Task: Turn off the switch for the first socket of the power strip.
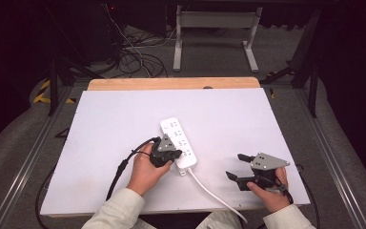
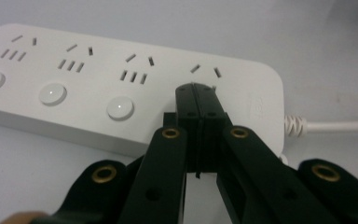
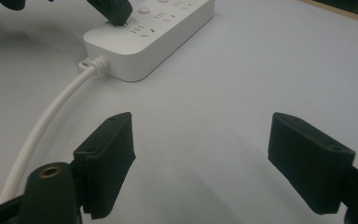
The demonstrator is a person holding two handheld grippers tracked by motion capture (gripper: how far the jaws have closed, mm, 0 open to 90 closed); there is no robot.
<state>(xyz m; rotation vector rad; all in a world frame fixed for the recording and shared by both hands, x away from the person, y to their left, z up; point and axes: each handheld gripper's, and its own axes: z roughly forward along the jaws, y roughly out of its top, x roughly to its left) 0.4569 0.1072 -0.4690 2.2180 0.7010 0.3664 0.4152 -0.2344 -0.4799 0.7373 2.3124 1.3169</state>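
From above, a white power strip lies slantwise near the middle of a white board that covers the table, its white cable running off toward the person's edge. The left gripper is held right at the strip's near end, tips down on its top face. The right gripper sits well apart to the right, hovering low over bare board, its two jaws spread wide.

Looking along the left gripper, I see its jaws pressed flat together with nothing between them. The joined tips rest on the power strip at the last socket group, the one nearest the cable end, covering the spot where that group's round button would sit. Three other round buttons show in a row to the left.

Looking along the right gripper, its jaws stand far apart, empty, above the white board. Beyond them lies the power strip, its cable curving past the left jaw, and the left gripper's tip touches the strip's top.
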